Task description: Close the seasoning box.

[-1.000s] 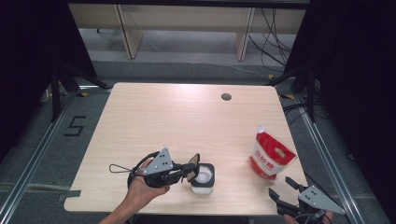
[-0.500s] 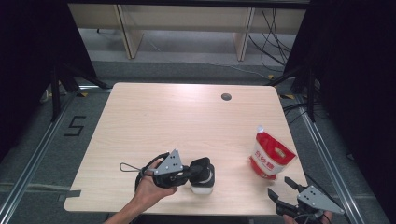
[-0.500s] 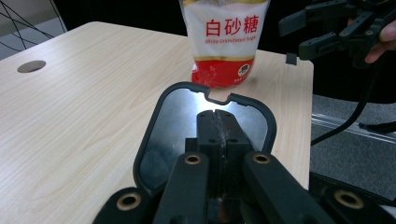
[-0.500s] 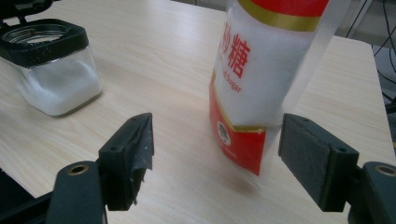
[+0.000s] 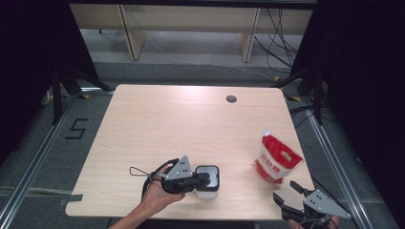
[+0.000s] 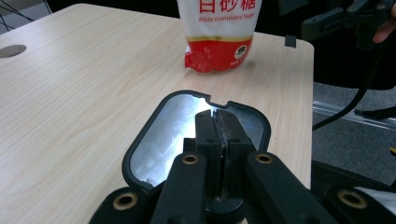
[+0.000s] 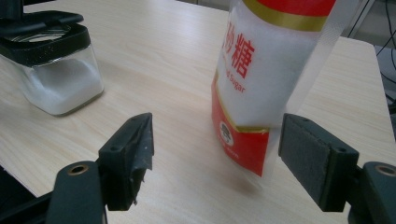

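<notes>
Black-rimmed jar (image 5: 208, 180) partly hidden by closed left gripper (image 5: 204, 179); sugar bag (image 6: 218, 35) top cropped

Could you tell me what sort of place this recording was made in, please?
Probably a lab or test bay rather than a kitchen: a bare wooden table with black curtains on both sides, loose cables on the floor behind, and a taped number on the floor.

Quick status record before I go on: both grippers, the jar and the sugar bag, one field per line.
left gripper: shut, jaws together over the jar's open top
right gripper: open, holding nothing, jaws short of the bag
jar: near table edge, black rim, white granules inside
sugar bag: upright, red and white, right of the jar
table: light wood
</notes>
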Demonstrator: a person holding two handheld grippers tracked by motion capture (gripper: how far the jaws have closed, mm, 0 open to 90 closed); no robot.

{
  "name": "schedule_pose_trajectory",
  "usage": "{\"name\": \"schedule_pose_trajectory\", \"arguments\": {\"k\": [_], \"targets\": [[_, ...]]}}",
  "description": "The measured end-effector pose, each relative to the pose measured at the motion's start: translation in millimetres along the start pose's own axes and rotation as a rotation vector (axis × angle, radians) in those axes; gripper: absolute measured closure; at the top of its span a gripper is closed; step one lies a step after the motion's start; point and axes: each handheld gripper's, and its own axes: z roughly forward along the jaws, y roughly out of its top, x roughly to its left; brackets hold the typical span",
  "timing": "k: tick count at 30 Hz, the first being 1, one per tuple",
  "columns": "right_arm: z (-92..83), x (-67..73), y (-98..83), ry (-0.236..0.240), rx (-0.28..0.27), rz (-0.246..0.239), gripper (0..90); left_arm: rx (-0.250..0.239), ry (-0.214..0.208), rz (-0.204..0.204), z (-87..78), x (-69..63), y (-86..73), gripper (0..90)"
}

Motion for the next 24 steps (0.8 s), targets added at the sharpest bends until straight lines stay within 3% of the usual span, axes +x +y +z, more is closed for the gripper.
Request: {"name": "schedule_pose_trajectory", "arguments": {"k": [5,7,9,12,14,21,24], "targets": [[-0.3,-0.2,0.0,-0.001,0.000,-0.001,27.8,-0.011,-0.008,-0.005,-0.6,0.1,-0.3,85.3],[-0.8,0.7,0.0,-0.002,-0.001,0.011,27.7,-0.033,-0.019,-0.033,-5.0,0.6,0.9,79.3],[-0.9,0.5,0.1,-0.004,0.000,0.006,27.8,-0.048,-0.042,-0.032,-8.5,1.6,1.3,74.3],[-0.6,0.2,0.0,-0.003,-0.003,0.000,27.7,-0.060,-0.044,-0.035,-14.5,0.9,-1.0,65.2],[-0.3,-1.2,0.5,-0.005,-0.011,-0.028,27.8,-0.066,-0.031,-0.054,-19.0,-0.6,-3.6,57.1],[-1.2,1.5,1.2,0.009,0.003,0.008,27.8,-0.060,-0.015,-0.034,-32.6,-1.7,-11.0,45.0],[-1.4,2.3,1.1,0.009,0.005,0.016,27.7,-0.051,0.011,-0.054,-38.9,-2.2,-16.3,37.9]]}}
